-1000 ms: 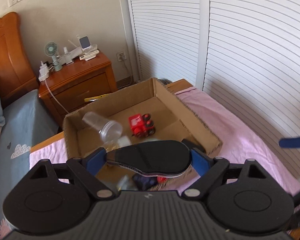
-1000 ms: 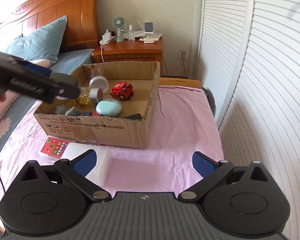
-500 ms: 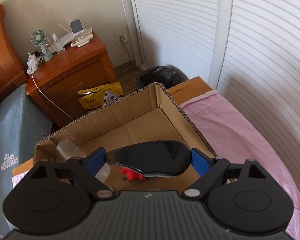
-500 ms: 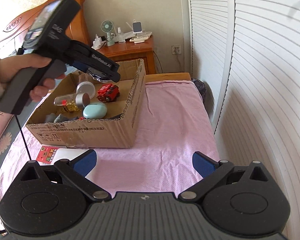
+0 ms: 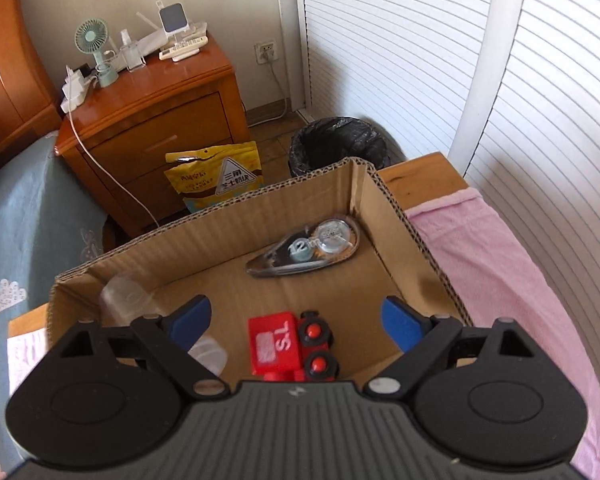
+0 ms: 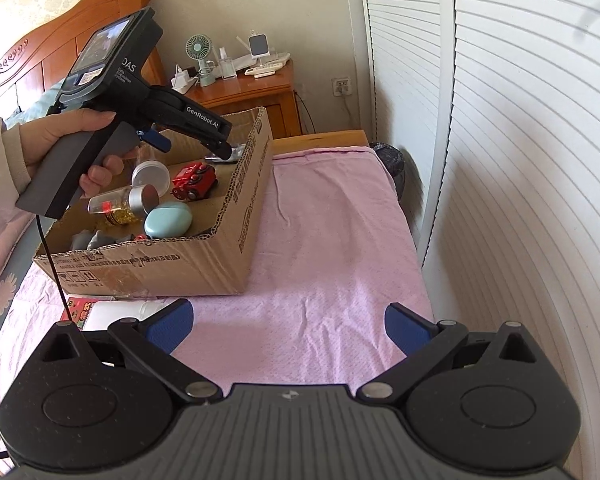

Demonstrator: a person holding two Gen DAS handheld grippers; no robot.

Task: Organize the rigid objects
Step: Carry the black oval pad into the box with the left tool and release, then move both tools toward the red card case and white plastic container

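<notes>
A cardboard box [image 5: 384, 188] [image 6: 244, 216] sits on the pink-covered bed. A dark teardrop-shaped correction tape [image 5: 306, 250] lies in its far right corner. My left gripper [image 5: 296, 320] is open and empty above the box; in the right wrist view it [image 6: 192, 140] hovers over the box's far end. Below it lie a red toy train [image 5: 288, 346] [image 6: 194, 180] and a clear plastic cup [image 5: 124, 300]. A teal case [image 6: 168, 220], a lidded jar [image 6: 124, 204] and a white-capped container [image 6: 150, 176] also lie inside. My right gripper [image 6: 290, 330] is open and empty over the pink sheet.
A wooden nightstand [image 5: 152, 120] with a small fan [image 5: 94, 46] stands behind the box. A black bin [image 5: 336, 148] and a yellow bag [image 5: 214, 178] are on the floor. A red packet [image 6: 78, 308] and a white object [image 6: 116, 314] lie beside the box's near wall. Louvred doors [image 6: 500, 120] line the right.
My left gripper moved forward over the box and opened, and the dark correction tape it held now lies in the box's far corner. The right gripper stayed open and shifted slightly.
</notes>
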